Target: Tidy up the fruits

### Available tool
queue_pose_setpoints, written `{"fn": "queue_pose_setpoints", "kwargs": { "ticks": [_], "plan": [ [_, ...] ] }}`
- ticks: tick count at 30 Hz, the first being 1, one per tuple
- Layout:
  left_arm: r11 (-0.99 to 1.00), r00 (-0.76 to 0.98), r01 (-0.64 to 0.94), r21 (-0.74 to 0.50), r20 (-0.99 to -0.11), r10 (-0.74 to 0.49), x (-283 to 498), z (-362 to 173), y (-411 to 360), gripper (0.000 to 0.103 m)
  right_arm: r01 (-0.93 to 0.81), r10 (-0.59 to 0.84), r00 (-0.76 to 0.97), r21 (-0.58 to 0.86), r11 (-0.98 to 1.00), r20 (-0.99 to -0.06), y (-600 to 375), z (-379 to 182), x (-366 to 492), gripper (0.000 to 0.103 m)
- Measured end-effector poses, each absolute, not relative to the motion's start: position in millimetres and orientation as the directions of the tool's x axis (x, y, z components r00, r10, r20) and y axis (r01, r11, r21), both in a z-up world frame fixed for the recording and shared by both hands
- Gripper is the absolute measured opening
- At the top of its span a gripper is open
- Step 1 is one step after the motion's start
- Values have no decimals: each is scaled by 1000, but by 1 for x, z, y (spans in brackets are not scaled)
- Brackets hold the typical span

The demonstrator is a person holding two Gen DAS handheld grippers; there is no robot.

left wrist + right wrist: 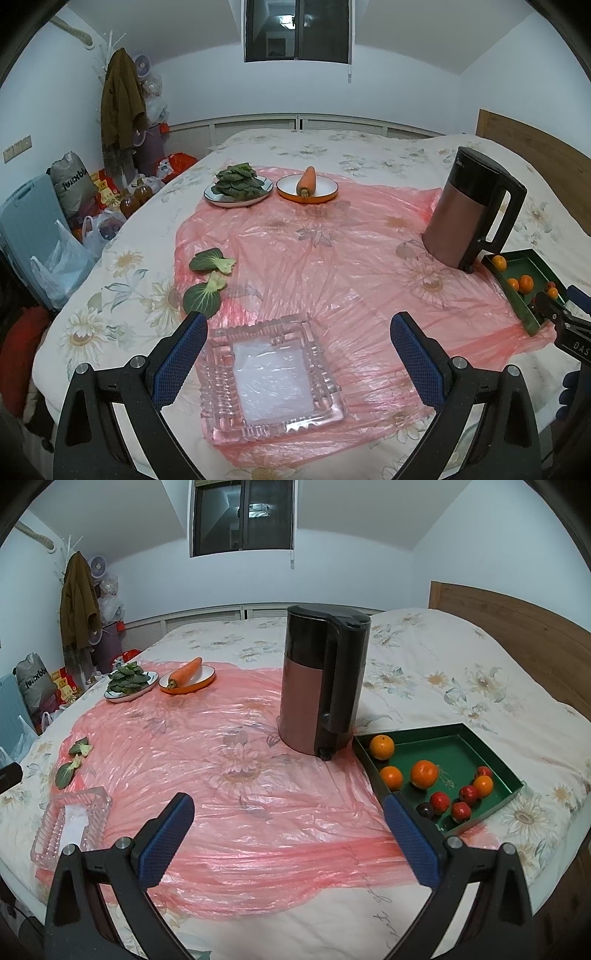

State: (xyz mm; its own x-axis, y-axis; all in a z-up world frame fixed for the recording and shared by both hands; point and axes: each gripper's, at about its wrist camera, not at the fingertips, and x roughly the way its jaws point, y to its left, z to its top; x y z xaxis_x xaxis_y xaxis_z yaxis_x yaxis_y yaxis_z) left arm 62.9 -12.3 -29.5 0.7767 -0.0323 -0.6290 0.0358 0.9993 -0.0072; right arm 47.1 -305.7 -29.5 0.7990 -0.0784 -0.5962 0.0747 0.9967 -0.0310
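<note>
Both my grippers hang wide and empty over the bed's near edge — left gripper (299, 354) above the glass dish (273, 376), right gripper (288, 834) beside the green tray (458, 746) of oranges (424, 774) by the right edge — kettle (321, 679) beyond.

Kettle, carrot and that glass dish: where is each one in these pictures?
Kettle (314, 686): right wrist view, on its pinkish-brown body.
Carrot (306, 180): left wrist view, mid-length on its orange flesh.
Glass dish (325, 402): left wrist view, on its ribbed right rim.
</note>
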Motion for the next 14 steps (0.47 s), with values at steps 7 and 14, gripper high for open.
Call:
{"fn": "queue_pose_setpoints", "kwargs": {
  "ticks": [7,14],
  "plan": [
    [999,780,42,-5,-625,-36,61,-29,-13,99,88,-85,796,-25,996,-599,-310,-30,44,103],
    [999,778,49,16,-628,-28,61,-29,-16,99,91,-87,797,-23,996,-598,-311,-30,44,103]
  ]
}}
